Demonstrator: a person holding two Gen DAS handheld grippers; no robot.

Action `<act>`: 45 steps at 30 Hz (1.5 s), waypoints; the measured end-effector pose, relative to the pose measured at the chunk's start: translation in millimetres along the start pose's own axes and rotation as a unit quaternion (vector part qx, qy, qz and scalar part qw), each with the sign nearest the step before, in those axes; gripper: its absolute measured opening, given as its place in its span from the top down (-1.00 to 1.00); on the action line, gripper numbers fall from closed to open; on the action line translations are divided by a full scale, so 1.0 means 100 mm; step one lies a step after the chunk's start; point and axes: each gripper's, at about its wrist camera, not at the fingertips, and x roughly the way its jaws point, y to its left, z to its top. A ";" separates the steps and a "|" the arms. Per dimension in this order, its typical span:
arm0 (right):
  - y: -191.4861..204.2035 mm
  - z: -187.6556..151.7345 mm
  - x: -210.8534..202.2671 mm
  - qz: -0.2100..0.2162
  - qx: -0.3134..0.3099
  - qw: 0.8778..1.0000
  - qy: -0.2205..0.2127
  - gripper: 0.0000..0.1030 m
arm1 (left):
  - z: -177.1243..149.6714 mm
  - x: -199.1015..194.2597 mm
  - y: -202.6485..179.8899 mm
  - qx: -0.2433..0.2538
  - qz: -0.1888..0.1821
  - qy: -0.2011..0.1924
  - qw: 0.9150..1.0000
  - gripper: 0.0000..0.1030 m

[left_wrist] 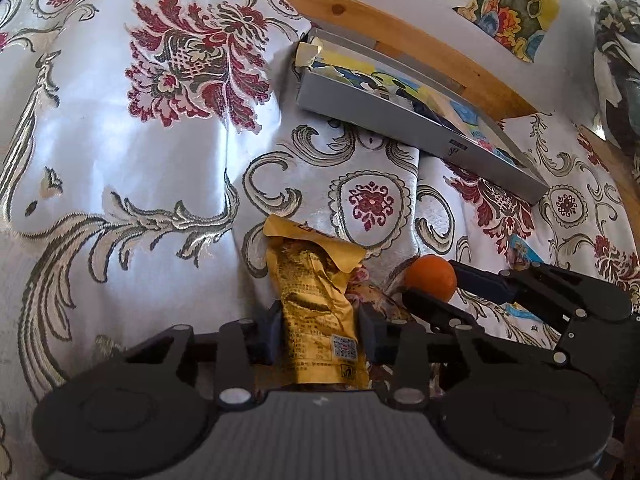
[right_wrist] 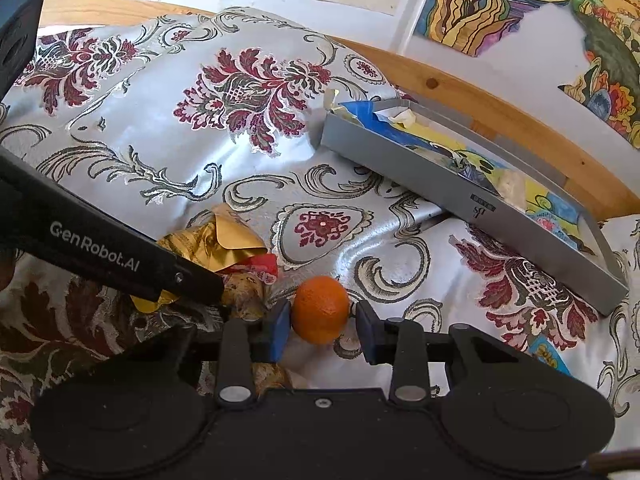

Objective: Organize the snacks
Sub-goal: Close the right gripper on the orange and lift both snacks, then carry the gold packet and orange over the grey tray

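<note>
Left gripper (left_wrist: 318,334) clamps gold snack packet (left_wrist: 316,316) mid-body: light, crinkly, slippery foil. Right gripper (right_wrist: 322,326) straddles orange (right_wrist: 321,309), left pad touching, right apart: firm, round, rolls; grip widest part. Gray tray (right_wrist: 460,196) at 2 o'clock.

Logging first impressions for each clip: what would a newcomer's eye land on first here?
Probably the orange fruit sitting between the right gripper's blue pads, with a gap still visible on one side. Next, the gold snack packet between the left gripper's fingers, just left of the fruit. Behind both, a grey tray lies on the floral cloth.
</note>
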 end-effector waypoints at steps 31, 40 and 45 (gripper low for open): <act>-0.19 0.18 -0.72 -0.065 0.014 0.995 -0.080 0.29 | 0.13 -0.55 -0.50 -0.020 0.011 -0.079 0.997 0.21; -0.51 0.29 -1.13 -0.099 0.049 0.985 -0.129 0.29 | 0.27 -0.71 -0.78 -0.041 0.019 -0.114 0.992 0.21; -0.69 0.34 -1.26 -0.111 0.044 0.982 -0.148 0.29 | 0.41 -0.72 -0.99 -0.034 0.033 -0.131 0.990 0.21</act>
